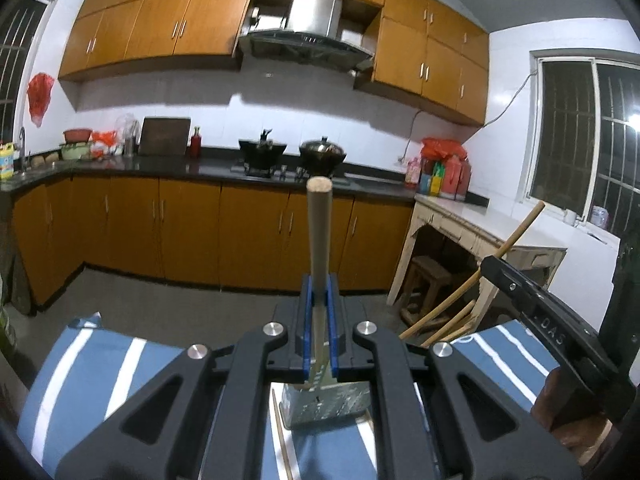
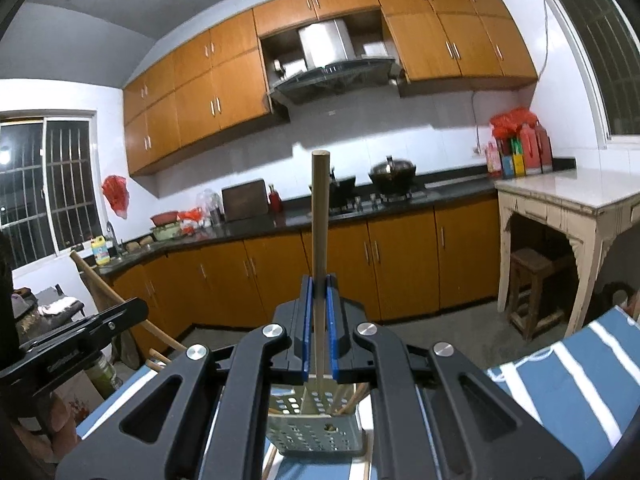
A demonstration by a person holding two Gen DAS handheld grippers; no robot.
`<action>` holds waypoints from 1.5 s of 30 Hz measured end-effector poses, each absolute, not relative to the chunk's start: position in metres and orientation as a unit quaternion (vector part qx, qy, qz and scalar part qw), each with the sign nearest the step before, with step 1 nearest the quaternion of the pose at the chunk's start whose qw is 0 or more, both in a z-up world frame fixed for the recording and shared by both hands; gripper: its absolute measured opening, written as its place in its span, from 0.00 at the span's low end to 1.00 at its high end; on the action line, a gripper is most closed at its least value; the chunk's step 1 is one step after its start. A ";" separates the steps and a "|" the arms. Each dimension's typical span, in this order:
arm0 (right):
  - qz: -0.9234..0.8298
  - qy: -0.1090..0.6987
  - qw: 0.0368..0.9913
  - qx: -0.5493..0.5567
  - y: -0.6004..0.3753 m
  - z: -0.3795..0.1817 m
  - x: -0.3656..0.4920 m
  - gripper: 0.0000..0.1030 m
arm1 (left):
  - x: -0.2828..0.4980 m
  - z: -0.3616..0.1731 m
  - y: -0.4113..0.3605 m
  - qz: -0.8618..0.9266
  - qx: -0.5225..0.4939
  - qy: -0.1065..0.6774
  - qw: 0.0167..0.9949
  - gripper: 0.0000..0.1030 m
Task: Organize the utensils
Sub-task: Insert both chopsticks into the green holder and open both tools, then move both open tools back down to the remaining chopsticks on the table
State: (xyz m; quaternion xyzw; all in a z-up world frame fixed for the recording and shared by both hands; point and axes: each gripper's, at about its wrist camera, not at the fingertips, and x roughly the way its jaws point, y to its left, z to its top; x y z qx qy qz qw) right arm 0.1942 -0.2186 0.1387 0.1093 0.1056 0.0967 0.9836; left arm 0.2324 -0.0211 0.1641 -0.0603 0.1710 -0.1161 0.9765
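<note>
In the left wrist view my left gripper point(image 1: 319, 312) is shut on a wooden chopstick point(image 1: 319, 232) that stands upright between its blue pads. A perforated metal utensil holder point(image 1: 324, 404) stands on the blue striped cloth point(image 1: 100, 368) just below. In the right wrist view my right gripper point(image 2: 319, 316) is shut on another upright wooden chopstick point(image 2: 320, 216); its lower end goes down into the metal holder point(image 2: 316, 428), which has other sticks in it. The right gripper point(image 1: 520, 296) also shows at the right of the left wrist view, and the left gripper point(image 2: 80, 340) at the left of the right wrist view.
A loose chopstick point(image 1: 282, 436) lies on the cloth beside the holder. Behind are orange kitchen cabinets point(image 1: 240, 232), a dark counter with pots point(image 1: 320, 152), a white side table point(image 2: 568, 200) with a wooden stool point(image 2: 532, 292) under it, and a wooden chair back point(image 1: 448, 308).
</note>
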 end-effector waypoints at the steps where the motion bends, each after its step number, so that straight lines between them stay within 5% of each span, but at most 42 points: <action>1: 0.096 0.112 0.983 0.112 -0.219 0.134 0.197 0.07 | 0.236 0.159 -0.021 -0.114 -0.061 0.176 0.976 0.07; 9: 0.099 0.153 0.978 0.104 -0.213 0.121 0.210 0.08 | 0.255 0.135 -0.022 -0.107 -0.059 0.205 0.971 0.08; 14: 0.093 0.154 0.978 0.105 -0.218 0.123 0.203 0.23 | 0.255 0.132 -0.018 -0.101 -0.061 0.210 0.971 0.17; 29: 0.069 0.162 0.977 0.117 -0.248 0.112 0.153 0.28 | 0.194 0.142 0.008 -0.094 -0.075 0.184 0.976 0.31; 45: 0.069 0.384 0.915 0.107 -0.227 -0.044 0.160 0.28 | 0.184 -0.013 0.035 -0.038 -0.059 0.363 0.929 0.35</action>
